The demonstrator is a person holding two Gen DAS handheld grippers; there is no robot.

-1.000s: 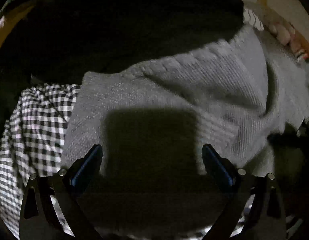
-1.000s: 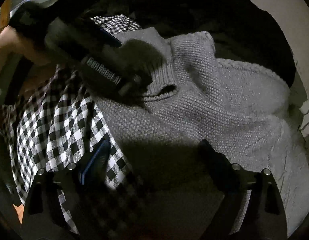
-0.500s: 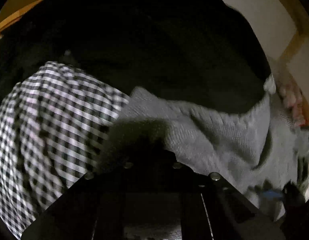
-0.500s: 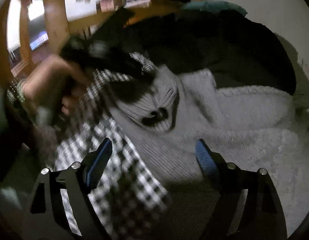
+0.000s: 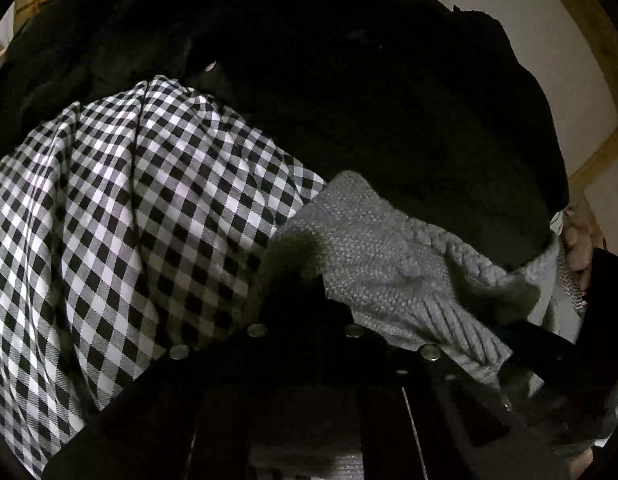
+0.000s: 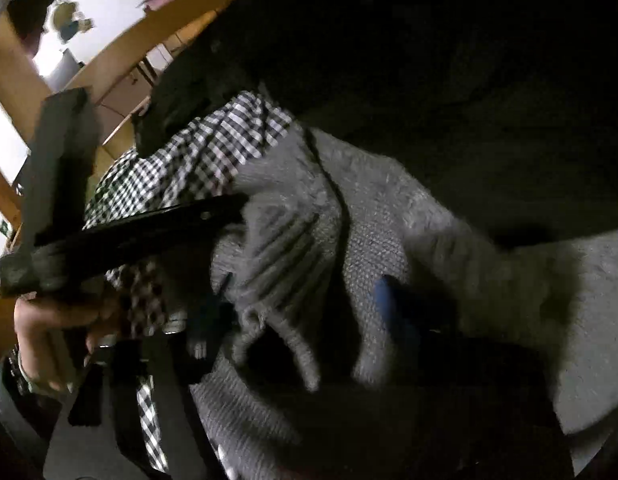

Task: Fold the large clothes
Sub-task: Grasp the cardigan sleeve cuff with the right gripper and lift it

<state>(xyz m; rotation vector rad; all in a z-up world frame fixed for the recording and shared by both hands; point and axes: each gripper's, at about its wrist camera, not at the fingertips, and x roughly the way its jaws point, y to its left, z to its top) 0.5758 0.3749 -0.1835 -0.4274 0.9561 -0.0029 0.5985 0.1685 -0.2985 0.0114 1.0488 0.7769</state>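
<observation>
The grey knit sweater (image 5: 393,248) is pinched in the closed left gripper (image 5: 305,280). The right gripper (image 6: 305,304), jaws just closing around its ribbed cuff (image 6: 277,256), should clamp fully before lifting both evenly.

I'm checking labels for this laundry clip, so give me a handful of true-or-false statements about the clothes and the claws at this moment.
1. The left claw is shut on the grey knit sweater. True.
2. The checked cloth is red and white. False: it is black and white.
3. The right claw has been closing, with sweater knit between its fingers. True.
4. The sweater lies on top of the dark garment. False: the dark garment overlaps the sweater's far edge.
5. The checked cloth lies beside the sweater. True.
</observation>
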